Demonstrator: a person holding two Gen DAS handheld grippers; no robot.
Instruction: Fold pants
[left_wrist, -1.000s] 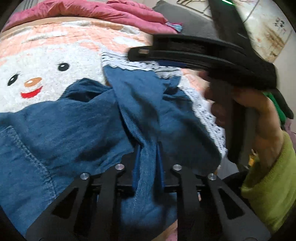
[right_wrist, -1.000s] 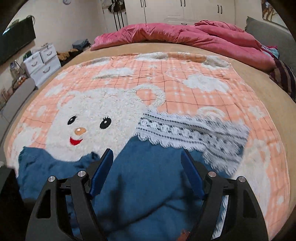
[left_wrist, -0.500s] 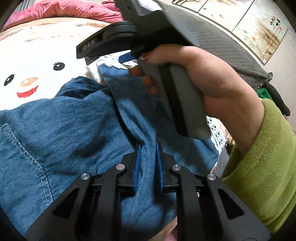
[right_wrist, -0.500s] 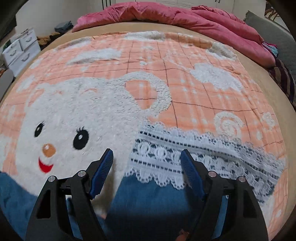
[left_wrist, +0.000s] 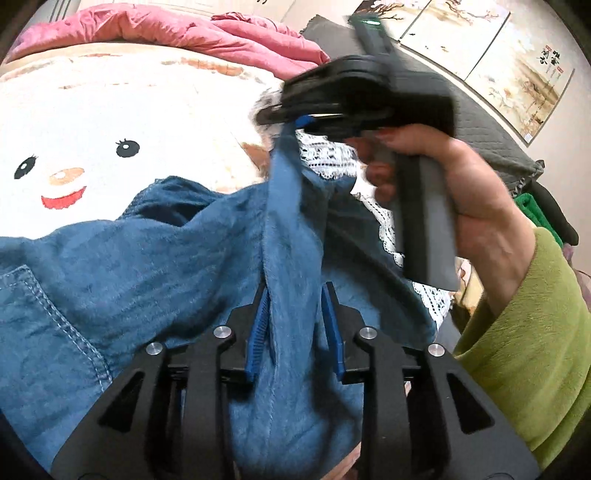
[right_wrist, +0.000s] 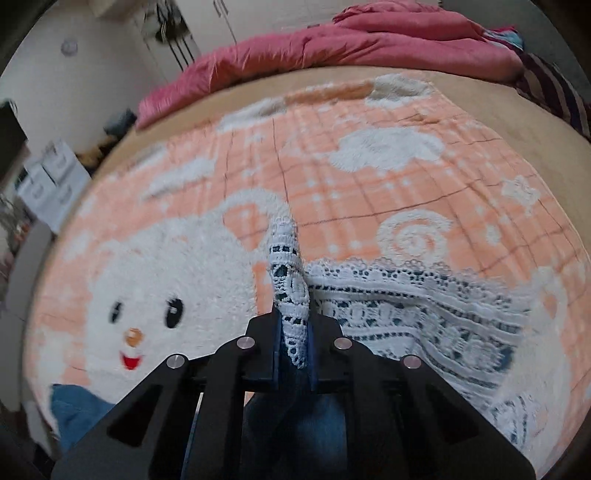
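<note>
Since a moment ago the right gripper (right_wrist: 291, 354) went from open over the pants (left_wrist: 155, 266) to closing on their lace hem (right_wrist: 290, 295), which now stands pinched between its jaws. Pants lie crumpled on the blanket (right_wrist: 369, 184). Left gripper (left_wrist: 293, 332) is opening; a denim fold runs between its pads, seemingly loose. The step looks like taking the leg end; next I would lift it and carry it over. Right hand (left_wrist: 454, 192) holds its tool angled down.

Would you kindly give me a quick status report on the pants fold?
Right gripper closing on lace hem. Left gripper opening, denim fold between its fingers. Pants bunched on the blanket. Nothing in the way.
</note>
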